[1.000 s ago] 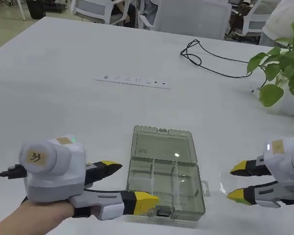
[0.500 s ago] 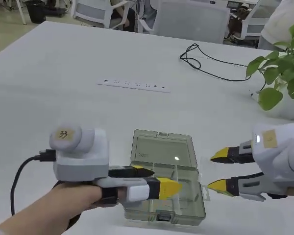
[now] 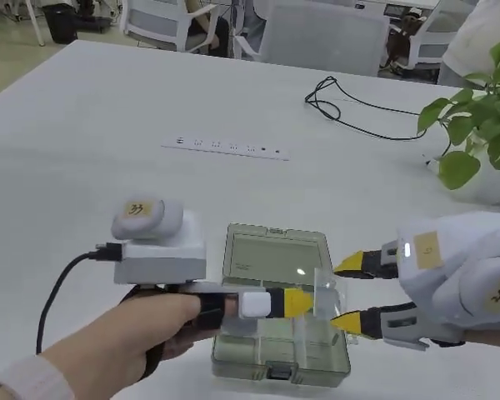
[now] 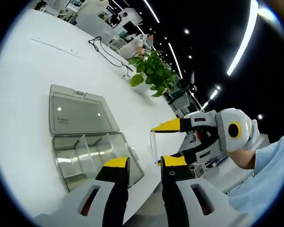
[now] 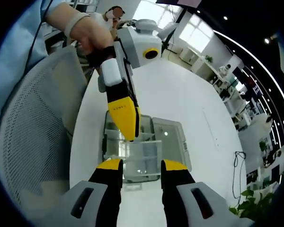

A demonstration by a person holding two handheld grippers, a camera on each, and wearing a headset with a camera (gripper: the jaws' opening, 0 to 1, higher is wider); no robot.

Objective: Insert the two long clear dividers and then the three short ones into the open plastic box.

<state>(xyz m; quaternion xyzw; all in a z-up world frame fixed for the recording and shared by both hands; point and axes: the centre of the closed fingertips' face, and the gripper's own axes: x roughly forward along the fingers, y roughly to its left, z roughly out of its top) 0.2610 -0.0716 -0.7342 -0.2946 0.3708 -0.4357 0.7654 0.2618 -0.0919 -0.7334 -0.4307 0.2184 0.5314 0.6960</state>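
The open clear plastic box lies near the table's front edge with its lid folded back. Clear dividers stand inside the box. My right gripper is shut on a short clear divider, holding it upright by its two side edges over the box's right end. In the right gripper view the divider spans the gap between the jaws of the right gripper. My left gripper reaches across the box from the left. The left gripper is open, with the divider's thin edge just ahead of its fingertips.
A white power strip lies mid-table, with a coiled black cable behind it. A potted plant stands at the right edge. Chairs line the far side. The left gripper's black cord trails off to the left.
The left gripper has swung from left of the box to over it, jaws narrower. The right gripper has carried the divider leftwards, over the box's right end.
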